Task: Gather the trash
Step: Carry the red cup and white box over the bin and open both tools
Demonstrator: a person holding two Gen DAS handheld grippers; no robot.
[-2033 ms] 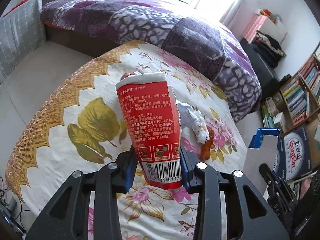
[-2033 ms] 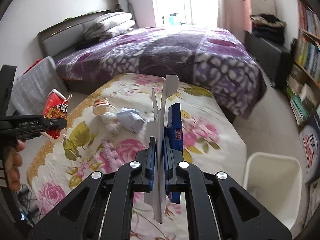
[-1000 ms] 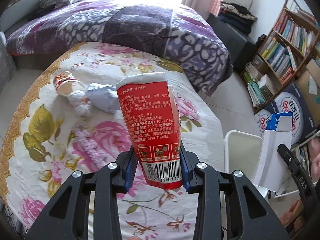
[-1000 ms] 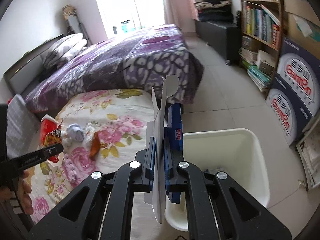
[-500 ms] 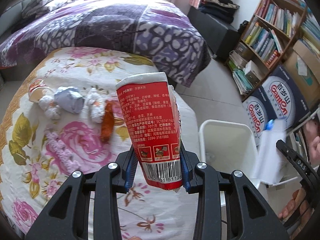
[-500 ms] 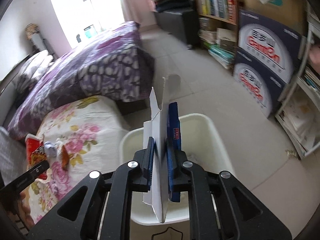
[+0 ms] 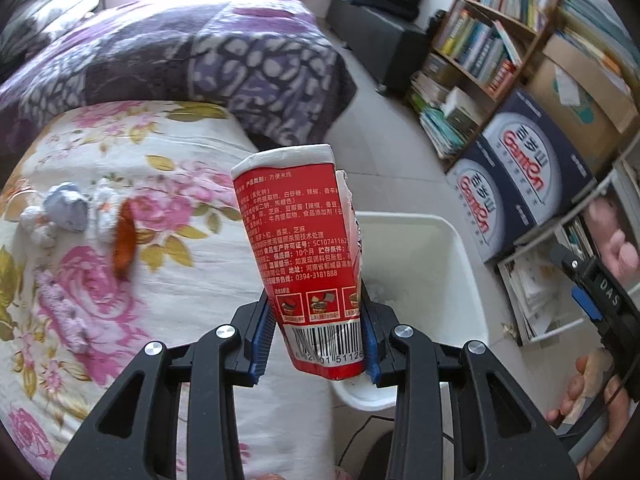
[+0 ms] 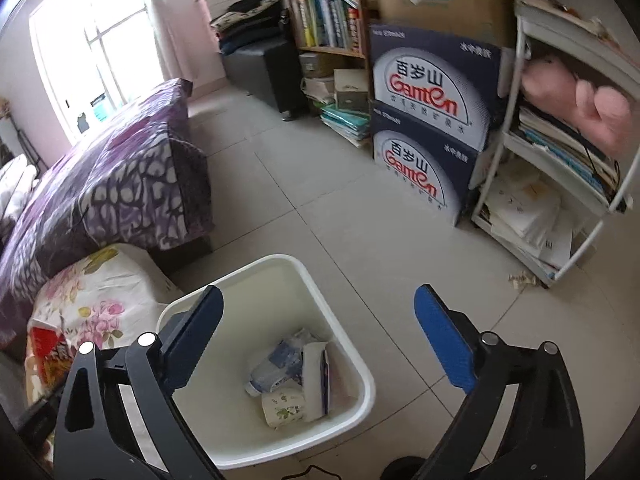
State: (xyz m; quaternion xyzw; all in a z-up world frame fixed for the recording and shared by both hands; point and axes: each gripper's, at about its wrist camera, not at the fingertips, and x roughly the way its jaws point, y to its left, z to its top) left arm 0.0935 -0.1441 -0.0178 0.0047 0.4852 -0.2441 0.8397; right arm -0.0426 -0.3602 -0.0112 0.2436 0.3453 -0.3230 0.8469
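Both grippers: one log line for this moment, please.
left gripper: shut on red paper noodle cup | right gripper: open above white plastic bin

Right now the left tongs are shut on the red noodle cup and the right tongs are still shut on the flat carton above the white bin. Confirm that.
Not quite. The right tongs are open and hold nothing; in the right wrist view the flat carton lies inside the white bin. The left tongs are shut on the red noodle cup.

bin (image 7: 456, 240): near rim behind red cup (image 7: 304, 256) | right-shelf pink object (image 8: 576, 108): blurred | orange scrap (image 7: 124, 240): blurred
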